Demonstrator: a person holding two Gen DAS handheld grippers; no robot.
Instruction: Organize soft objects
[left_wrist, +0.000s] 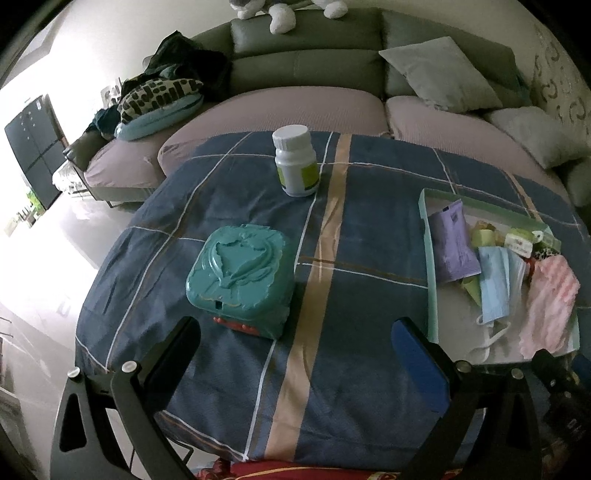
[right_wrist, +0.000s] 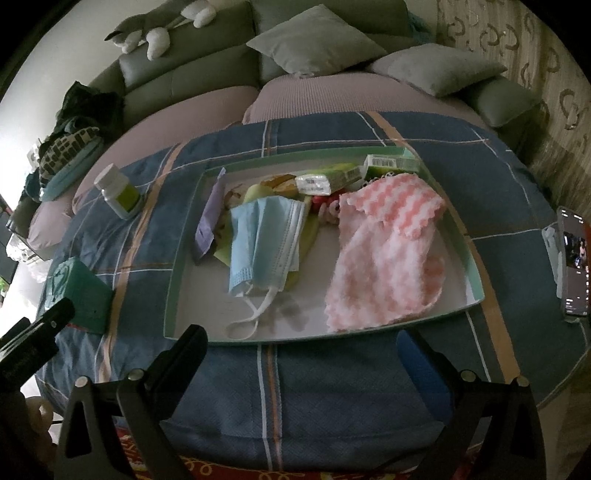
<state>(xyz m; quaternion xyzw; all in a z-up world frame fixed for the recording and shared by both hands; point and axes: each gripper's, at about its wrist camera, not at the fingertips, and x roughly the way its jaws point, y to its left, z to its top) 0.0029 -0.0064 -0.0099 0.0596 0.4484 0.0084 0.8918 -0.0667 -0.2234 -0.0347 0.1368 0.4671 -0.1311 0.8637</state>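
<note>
A shallow green-rimmed tray (right_wrist: 476, 266) (left_wrist: 430, 280) lies on the blue plaid cloth. In it are a pink-and-white fluffy cloth (right_wrist: 388, 254) (left_wrist: 550, 306), a blue face mask (right_wrist: 262, 243) (left_wrist: 496, 284), a purple packet (right_wrist: 210, 218) (left_wrist: 454, 243) and small boxes (right_wrist: 332, 179) at the back. My right gripper (right_wrist: 299, 354) stands open just in front of the tray's near rim, holding nothing. My left gripper (left_wrist: 295, 343) is open over the cloth, left of the tray, right behind a teal plastic case (left_wrist: 242, 280) (right_wrist: 79, 291).
A white pill bottle (left_wrist: 296, 162) (right_wrist: 118, 192) stands at the far side of the cloth. A phone (right_wrist: 574, 262) lies at the right edge. Behind the table is a sofa with cushions (right_wrist: 317, 40), a plush toy (right_wrist: 155, 29) and a heap of clothes (left_wrist: 173, 81).
</note>
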